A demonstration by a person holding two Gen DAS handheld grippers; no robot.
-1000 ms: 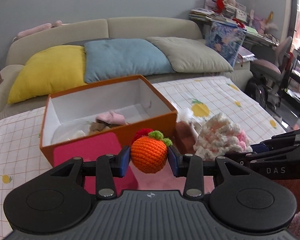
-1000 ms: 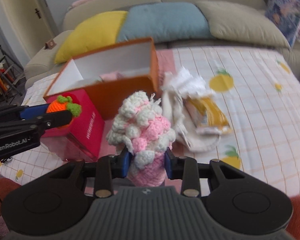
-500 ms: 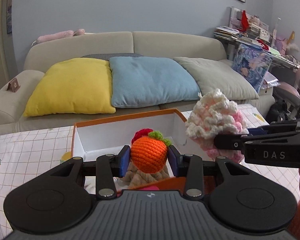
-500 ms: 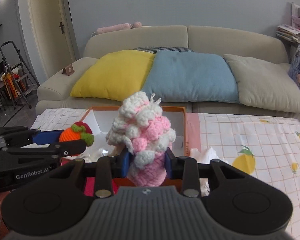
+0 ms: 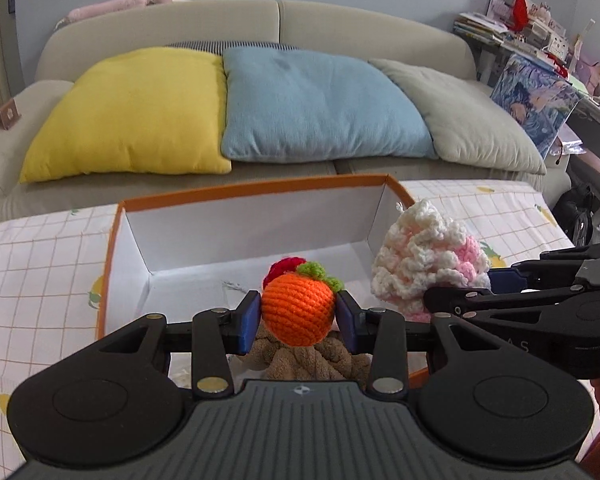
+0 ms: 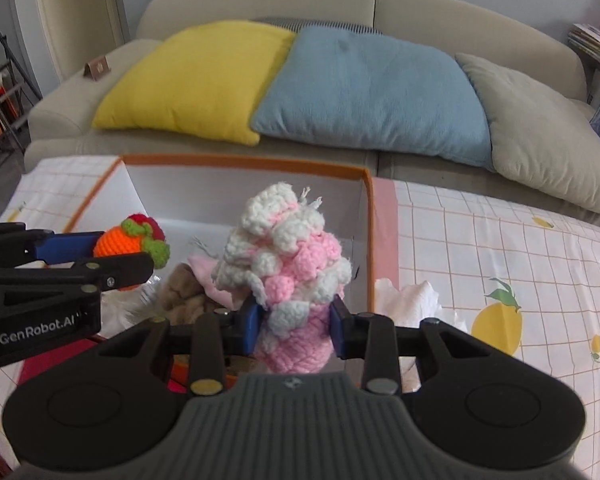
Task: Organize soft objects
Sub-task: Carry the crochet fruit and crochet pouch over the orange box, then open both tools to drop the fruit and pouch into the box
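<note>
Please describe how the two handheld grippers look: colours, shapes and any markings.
Both the left gripper and the right gripper are black, with a ribbed grey body, two round discs, silver rivets and blue pads. White "GenRobot.AI" lettering marks the left one's side.

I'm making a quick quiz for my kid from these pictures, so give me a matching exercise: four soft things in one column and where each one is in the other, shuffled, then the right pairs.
Things:
1. orange crochet fruit
2. pink and white crochet piece
3. brown plush cloth
4. yellow cushion

Places:
A. lying inside the orange box
B. clamped in the left gripper
C. on the sofa, beside the blue cushion
D. clamped in the right gripper

Pairs: 1-B, 2-D, 3-A, 4-C
</note>
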